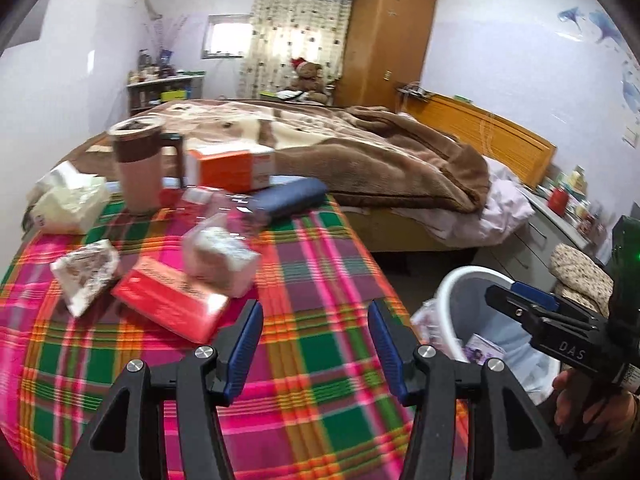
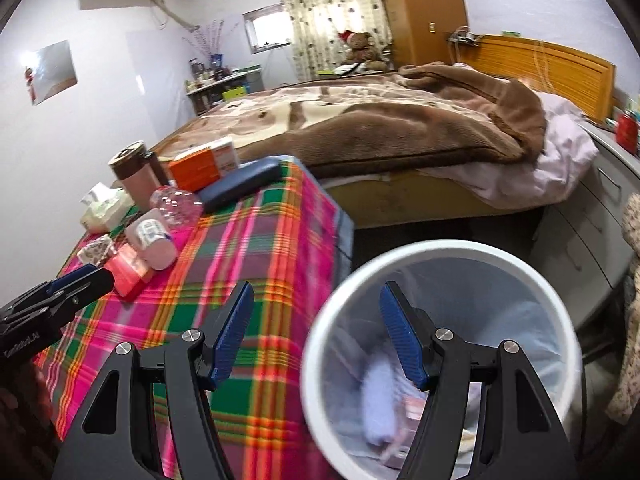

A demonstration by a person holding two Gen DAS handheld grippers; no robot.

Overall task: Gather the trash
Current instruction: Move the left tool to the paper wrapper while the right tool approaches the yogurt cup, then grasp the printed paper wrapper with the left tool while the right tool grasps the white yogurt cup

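Plaid cloth [image 1: 304,264] holds the red packet [image 1: 168,300], seemingly light, crushable card; pinch its long edges. Both the left gripper [image 1: 316,336] and right gripper [image 2: 316,332] are released, empty. White bin [image 2: 420,252] stands beside.

pink-green plaid cloth [image 1: 312,264], white bin [image 2: 432,252]

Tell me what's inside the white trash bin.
The white trash bin holds a clear liner, a pale purple wrapper and a pinkish packet. The right gripper's arms hide part of the bottom; blur obscures the rest.
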